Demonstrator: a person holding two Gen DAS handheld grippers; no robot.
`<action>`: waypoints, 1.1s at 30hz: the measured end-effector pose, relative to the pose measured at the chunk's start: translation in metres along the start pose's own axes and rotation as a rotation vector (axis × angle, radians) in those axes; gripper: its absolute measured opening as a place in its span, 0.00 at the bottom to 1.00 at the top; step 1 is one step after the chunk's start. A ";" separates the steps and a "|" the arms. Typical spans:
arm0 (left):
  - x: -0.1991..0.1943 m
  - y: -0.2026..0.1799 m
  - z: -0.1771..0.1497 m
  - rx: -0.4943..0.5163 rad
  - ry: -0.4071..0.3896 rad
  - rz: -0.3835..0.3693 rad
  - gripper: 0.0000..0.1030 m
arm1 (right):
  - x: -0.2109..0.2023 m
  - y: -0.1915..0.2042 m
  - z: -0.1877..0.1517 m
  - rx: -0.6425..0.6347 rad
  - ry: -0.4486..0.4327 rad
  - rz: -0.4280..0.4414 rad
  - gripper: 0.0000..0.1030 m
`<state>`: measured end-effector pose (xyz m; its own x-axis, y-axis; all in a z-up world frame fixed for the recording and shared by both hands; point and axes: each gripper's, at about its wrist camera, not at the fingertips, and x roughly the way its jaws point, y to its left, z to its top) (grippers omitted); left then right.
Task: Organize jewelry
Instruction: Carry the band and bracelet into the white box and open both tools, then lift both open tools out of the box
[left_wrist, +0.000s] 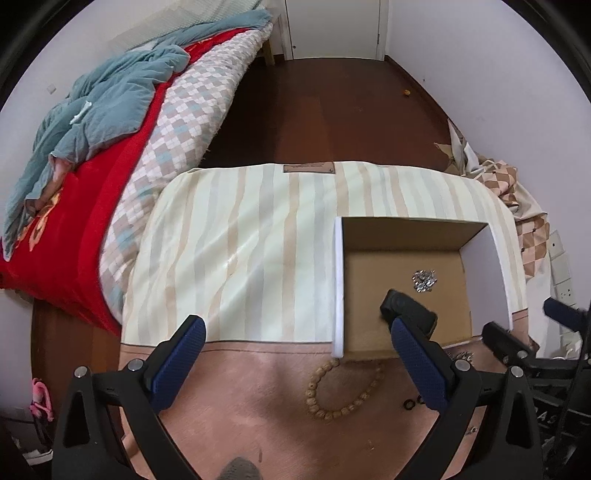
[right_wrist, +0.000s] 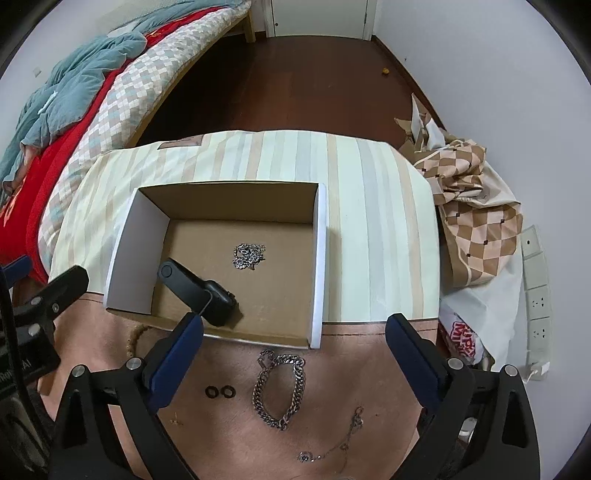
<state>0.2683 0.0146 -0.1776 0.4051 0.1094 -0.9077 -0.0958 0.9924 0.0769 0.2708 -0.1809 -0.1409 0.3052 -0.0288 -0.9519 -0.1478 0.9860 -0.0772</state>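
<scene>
An open cardboard box (right_wrist: 321, 258) (left_wrist: 338, 280) stands on a striped cushion. Inside lie a black smartwatch (right_wrist: 199, 290) (left_wrist: 406, 312) and a small silver chain pile (right_wrist: 249, 255) (left_wrist: 424, 280). In front of the box, on the pink surface, lie a wooden bead bracelet (left_wrist: 343, 391), a thick silver chain bracelet (right_wrist: 280, 387), two small black rings (right_wrist: 219, 392) (left_wrist: 408, 404) and a thin silver necklace (right_wrist: 332, 446). My left gripper (left_wrist: 295, 369) is open and empty, left of the bead bracelet. My right gripper (right_wrist: 295, 362) is open and empty above the chain bracelet.
A bed (left_wrist: 110, 166) with a red and blue quilt runs along the left. A checked cloth pile (right_wrist: 476, 206) and wall sockets (right_wrist: 537, 295) are at the right. Dark wood floor (right_wrist: 295, 81) lies beyond the cushion.
</scene>
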 end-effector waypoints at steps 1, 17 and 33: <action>-0.002 0.001 -0.003 0.001 -0.003 0.003 1.00 | -0.003 0.001 -0.002 0.000 -0.006 -0.004 0.97; -0.075 0.011 -0.021 -0.015 -0.136 0.017 1.00 | -0.077 0.008 -0.025 0.017 -0.122 -0.019 0.97; -0.155 0.027 -0.067 -0.067 -0.247 0.002 1.00 | -0.183 0.017 -0.078 0.027 -0.294 0.008 0.97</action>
<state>0.1421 0.0205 -0.0627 0.6141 0.1301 -0.7784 -0.1536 0.9872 0.0438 0.1388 -0.1715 0.0087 0.5637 0.0243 -0.8256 -0.1278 0.9901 -0.0581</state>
